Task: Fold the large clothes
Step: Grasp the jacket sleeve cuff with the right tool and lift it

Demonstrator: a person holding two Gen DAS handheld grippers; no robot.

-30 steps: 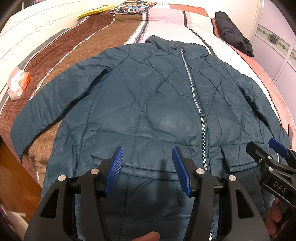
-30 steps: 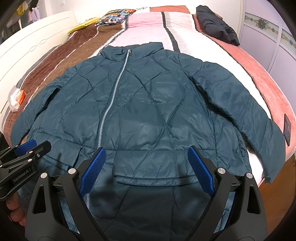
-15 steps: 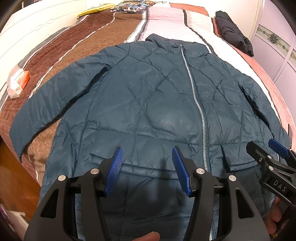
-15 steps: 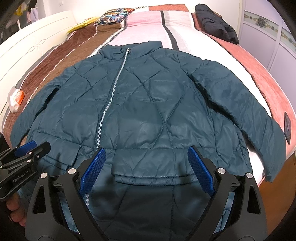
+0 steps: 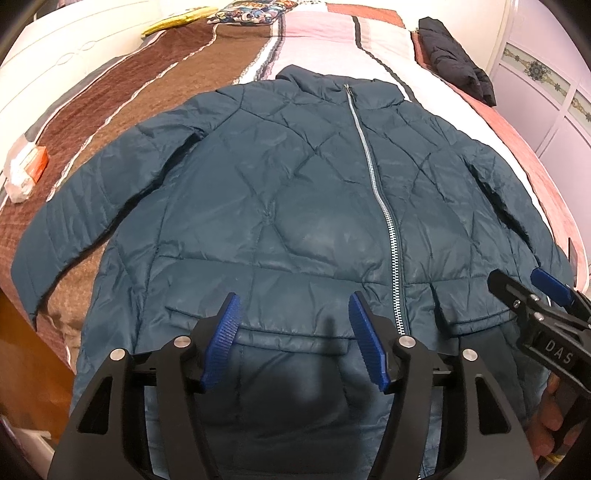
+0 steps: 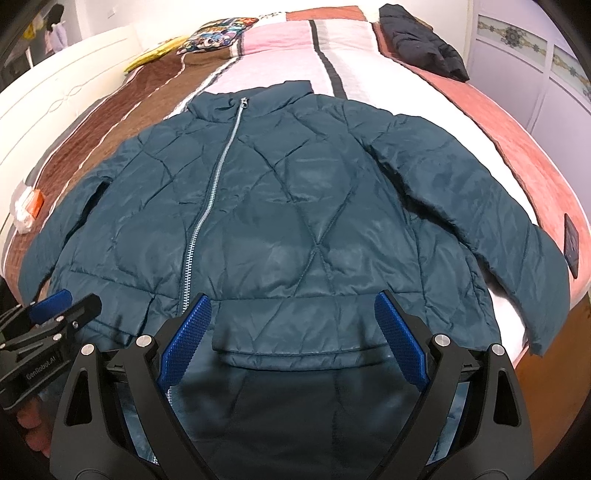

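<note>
A dark teal quilted jacket (image 5: 288,206) lies flat and zipped on the bed, front up, collar away from me, both sleeves spread out. It also shows in the right wrist view (image 6: 314,206). My left gripper (image 5: 293,332) is open and empty above the jacket's lower left front, over the pocket flap. My right gripper (image 6: 291,332) is open wide and empty above the lower right front. The right gripper also shows at the right edge of the left wrist view (image 5: 535,295). The left gripper shows at the left edge of the right wrist view (image 6: 55,306). The jacket's hem is hidden under both grippers.
The bed has a striped brown, pink and salmon cover (image 5: 122,107). A folded black garment (image 5: 454,70) lies at the far right. A patterned pillow (image 6: 218,33) and a yellow item (image 6: 151,59) lie at the far end. A small orange-and-white packet (image 5: 26,170) lies at the left edge. A wardrobe (image 6: 546,66) stands right.
Both grippers have drawn back and risen slightly, so the jacket sits a little farther away in both views. Both stay open and the jacket has not moved.
</note>
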